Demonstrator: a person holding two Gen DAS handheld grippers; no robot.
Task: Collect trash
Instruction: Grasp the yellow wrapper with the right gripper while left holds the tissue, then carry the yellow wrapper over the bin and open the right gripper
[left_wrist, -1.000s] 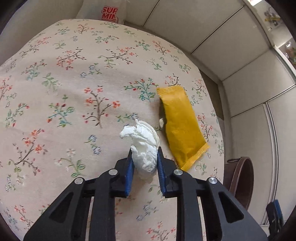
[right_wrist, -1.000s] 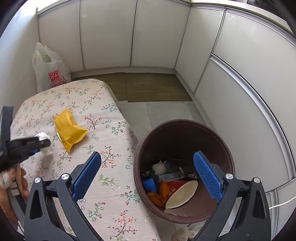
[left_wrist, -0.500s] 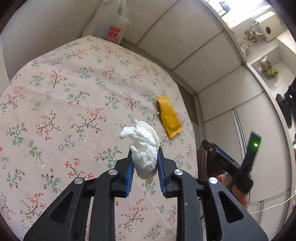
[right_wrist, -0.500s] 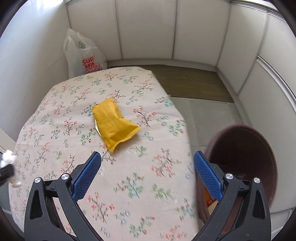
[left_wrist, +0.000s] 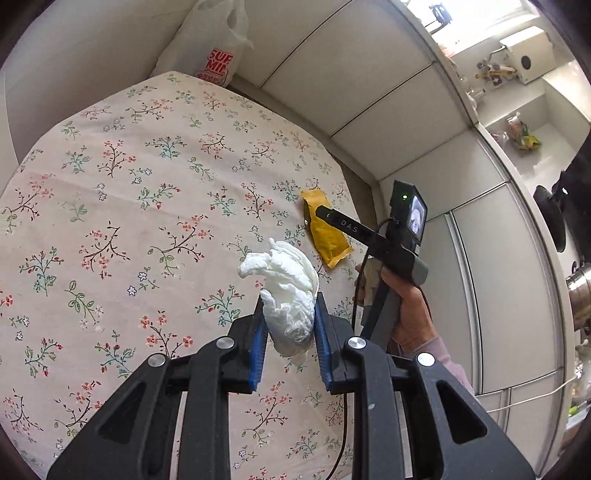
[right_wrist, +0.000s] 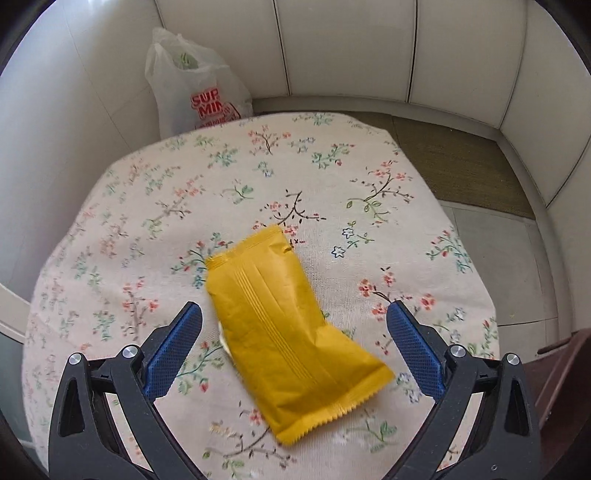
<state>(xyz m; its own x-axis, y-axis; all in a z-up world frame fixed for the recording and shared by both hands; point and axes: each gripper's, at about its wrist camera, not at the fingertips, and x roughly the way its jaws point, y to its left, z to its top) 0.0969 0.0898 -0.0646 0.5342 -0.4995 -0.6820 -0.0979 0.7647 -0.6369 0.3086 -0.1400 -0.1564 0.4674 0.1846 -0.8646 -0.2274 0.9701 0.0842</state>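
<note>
Jaws first: our left gripper (left_wrist: 289, 332) is clamped on a crumpled white paper tissue (left_wrist: 286, 291), the blue pads pressing its lower half from both sides; the upper part of the wad sticks out past the fingertips and is lifted clear of the cloth below

Our right gripper (right_wrist: 294, 343) has its jaws spread wide, nothing pinched. We see the flat yellow foil snack wrapper (right_wrist: 286, 325) lying between the two blue pads, its long axis running diagonally from upper left to lower right; neither pad touches it, and a strip of cloth shows on each side. The wrapper's near, crimped end reaches lower in the right wrist view than the pad tips do, so the jaws straddle its middle

From the left wrist view we note the right gripper's black finger crossing over the same wrapper (left_wrist: 325, 236), with a hand (left_wrist: 410, 314) and a pale sleeve behind the grip handle

Both pieces of trash are over the round table under a cream floral tablecloth (right_wrist: 147, 221); the wrapper rests flat near the edge on the floor side. White plastic shopping bag with red lettering (right_wrist: 199, 96) stands beyond the table against the wall. Dark brown rim (right_wrist: 561, 369) shows at the lower right of the right wrist view, off the table edge; we cannot tell what it belongs to
</note>
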